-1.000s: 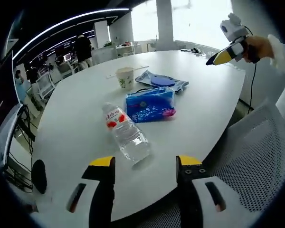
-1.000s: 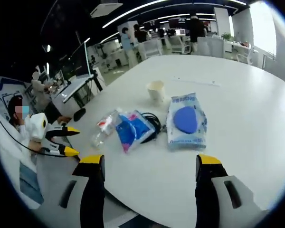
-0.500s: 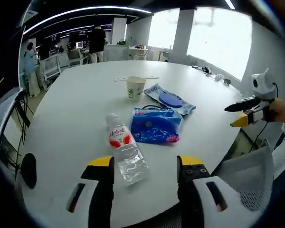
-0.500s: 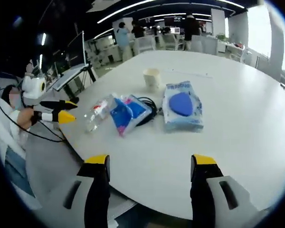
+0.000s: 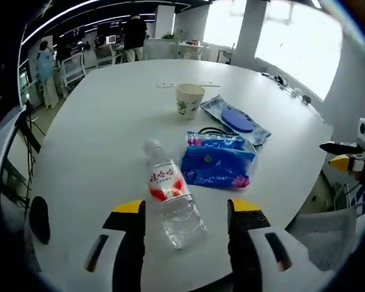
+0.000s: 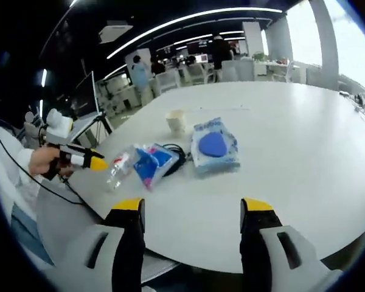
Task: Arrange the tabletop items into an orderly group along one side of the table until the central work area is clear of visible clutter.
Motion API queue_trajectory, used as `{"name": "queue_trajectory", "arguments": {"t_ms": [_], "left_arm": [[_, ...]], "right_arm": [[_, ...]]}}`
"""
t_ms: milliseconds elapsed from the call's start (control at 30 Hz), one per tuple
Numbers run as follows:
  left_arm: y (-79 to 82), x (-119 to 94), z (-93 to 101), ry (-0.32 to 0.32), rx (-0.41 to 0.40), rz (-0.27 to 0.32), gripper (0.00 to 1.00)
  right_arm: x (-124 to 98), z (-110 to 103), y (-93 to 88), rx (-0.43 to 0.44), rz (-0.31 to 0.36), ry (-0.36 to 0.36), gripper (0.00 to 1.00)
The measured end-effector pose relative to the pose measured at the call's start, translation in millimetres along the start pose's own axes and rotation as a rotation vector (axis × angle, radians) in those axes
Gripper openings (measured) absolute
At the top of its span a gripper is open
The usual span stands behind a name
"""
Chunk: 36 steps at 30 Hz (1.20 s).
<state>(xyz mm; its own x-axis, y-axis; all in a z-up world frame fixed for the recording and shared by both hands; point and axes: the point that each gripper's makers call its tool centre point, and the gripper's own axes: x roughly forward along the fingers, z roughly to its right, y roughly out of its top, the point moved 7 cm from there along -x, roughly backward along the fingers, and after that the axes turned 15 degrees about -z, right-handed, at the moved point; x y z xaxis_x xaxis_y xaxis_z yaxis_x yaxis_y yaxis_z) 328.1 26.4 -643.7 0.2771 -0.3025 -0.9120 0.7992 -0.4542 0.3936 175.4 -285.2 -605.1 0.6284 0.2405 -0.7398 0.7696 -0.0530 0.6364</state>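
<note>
A clear water bottle [image 5: 170,193] with a red and white label lies on the white table [image 5: 97,140], its base between the jaws of my open left gripper [image 5: 185,210]. Beside it rests a blue tissue pack [image 5: 218,164] over a black cable [image 5: 214,130]. Further off are a wipes pack [image 5: 236,118] with a blue lid and a paper cup [image 5: 189,100]. In the right gripper view my open right gripper [image 6: 191,205] hangs above the table edge, well short of the wipes pack [image 6: 213,146], tissue pack [image 6: 150,164], bottle [image 6: 117,171] and cup [image 6: 175,121]. The left gripper [image 6: 85,160] enters there at the left.
A thin white strip [image 5: 187,84] lies on the table beyond the cup. A black mouse-like object [image 5: 39,218] sits at the table's near left. The right gripper [image 5: 344,156] shows at the right edge. Chairs, desks and people stand in the office behind.
The left gripper view has moved forward over the table, so the bottle now sits nearer its jaws. The right gripper view has pulled back and the items look smaller.
</note>
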Motion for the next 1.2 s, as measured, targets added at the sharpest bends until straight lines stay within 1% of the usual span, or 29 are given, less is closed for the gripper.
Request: {"name": "queue_trajectory", "arguments": {"t_ms": [67, 100, 267, 400, 433, 500, 633, 733, 800, 867, 967, 1033, 1067, 1133, 1167, 1200], "left_arm": [[1.0, 6.2, -2.9, 0.022, 0.003, -0.037, 0.47], [3.8, 9.0, -2.8, 0.017, 0.003, -0.031, 0.47], [13.0, 17.6, -3.5, -0.015, -0.051, -0.041, 0.51], [18.6, 26.6, -7.2, -0.020, -0.079, -0.061, 0.54], [19.1, 30.1, -7.9, -0.020, -0.075, -0.071, 0.54], [18.0, 36.7, -8.6, -0.009, -0.070, -0.112, 0.54], [21.5, 45.9, -6.3, -0.030, -0.107, -0.116, 0.58], [21.3, 50.3, -5.7, -0.029, -0.121, -0.130, 0.57], [21.9, 52.3, -3.6, -0.034, -0.120, -0.130, 0.58], [21.3, 55.7, -2.8, -0.032, -0.108, -0.146, 0.57], [21.8, 57.3, -3.2, -0.037, -0.121, -0.142, 0.60], [23.2, 60.9, -4.4, -0.055, -0.148, -0.127, 0.62], [22.0, 63.8, -5.5, -0.052, -0.147, -0.131, 0.62], [17.8, 69.4, -7.6, -0.040, -0.145, -0.160, 0.61], [16.7, 71.4, -7.9, -0.043, -0.151, -0.165, 0.60], [23.4, 70.3, -10.8, -0.019, -0.129, -0.107, 0.58]], "right_arm": [[-2.2, -2.4, -1.9, 0.013, 0.024, 0.001, 0.58], [-3.0, -4.0, -2.8, 0.019, 0.031, 0.002, 0.58], [-4.6, -10.9, -9.8, 0.051, 0.058, -0.006, 0.51], [-3.0, -15.0, -11.0, 0.091, 0.089, 0.018, 0.51], [-2.2, -15.9, -10.4, 0.106, 0.102, 0.026, 0.51], [-0.7, -16.3, -10.8, 0.126, 0.103, 0.032, 0.51], [0.5, -16.6, -8.1, 0.139, 0.115, 0.034, 0.50], [1.1, -19.7, -4.2, 0.162, 0.139, 0.053, 0.49], [3.0, -21.3, -4.7, 0.172, 0.138, 0.063, 0.48], [4.0, -22.5, -6.5, 0.173, 0.132, 0.061, 0.47], [3.4, -25.5, -8.1, 0.182, 0.134, 0.058, 0.46], [2.1, -25.2, -9.4, 0.202, 0.140, 0.062, 0.46], [1.7, -25.0, -10.2, 0.227, 0.143, 0.053, 0.44], [1.3, -24.5, -14.5, 0.242, 0.133, 0.055, 0.42], [0.5, -23.8, -16.0, 0.248, 0.134, 0.055, 0.42], [-1.5, -23.6, -17.1, 0.257, 0.144, 0.053, 0.43]]}}
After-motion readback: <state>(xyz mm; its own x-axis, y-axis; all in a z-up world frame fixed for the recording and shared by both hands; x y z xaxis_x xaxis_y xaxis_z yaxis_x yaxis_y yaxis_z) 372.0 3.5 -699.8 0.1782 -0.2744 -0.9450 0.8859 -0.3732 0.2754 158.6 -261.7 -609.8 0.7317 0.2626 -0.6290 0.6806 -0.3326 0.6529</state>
